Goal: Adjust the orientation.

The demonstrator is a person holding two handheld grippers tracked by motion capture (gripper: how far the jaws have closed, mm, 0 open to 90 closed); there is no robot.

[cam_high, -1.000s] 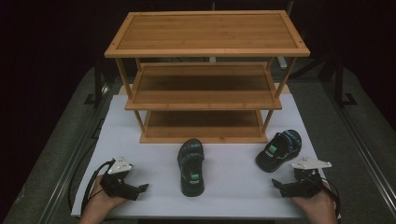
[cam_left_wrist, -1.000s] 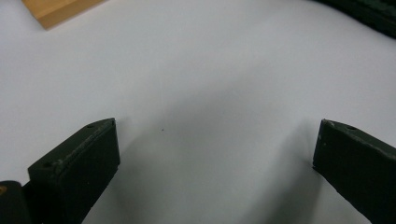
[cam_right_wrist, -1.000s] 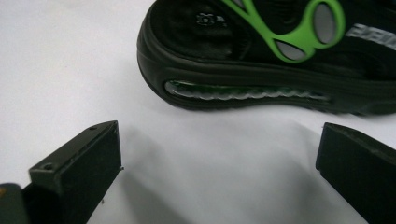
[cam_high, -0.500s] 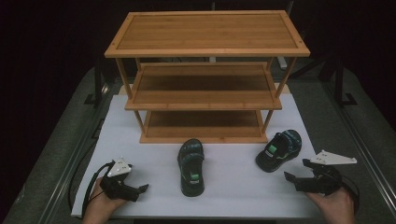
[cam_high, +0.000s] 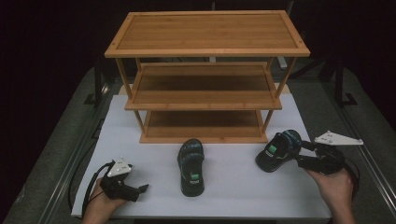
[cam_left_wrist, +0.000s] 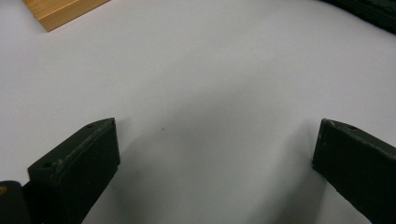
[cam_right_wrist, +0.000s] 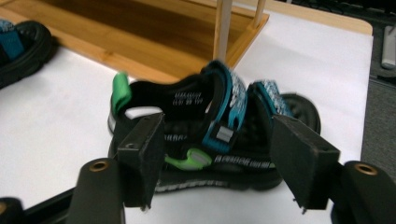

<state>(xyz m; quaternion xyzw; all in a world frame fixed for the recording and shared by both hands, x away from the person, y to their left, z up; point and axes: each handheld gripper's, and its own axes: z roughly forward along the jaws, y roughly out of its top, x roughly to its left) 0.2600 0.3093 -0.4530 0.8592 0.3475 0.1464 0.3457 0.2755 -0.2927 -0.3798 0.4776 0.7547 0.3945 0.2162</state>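
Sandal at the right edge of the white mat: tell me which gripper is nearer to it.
Right. The right gripper is at the sandal, jaws either side of it. The left gripper rests at the mat's opposite end.

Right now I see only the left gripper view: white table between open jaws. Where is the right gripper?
Observer: The right gripper is at the right sandal, near the right foot of the wooden rack.
Operator: Does it hold that sandal?
Observer: Not clearly. Its jaws have just been closing and stand on either side of the blue straps; I see no pad pressing yet.
Operator: Is there another sandal?
Observer: Yes, the middle sandal lies flat in front of the rack.
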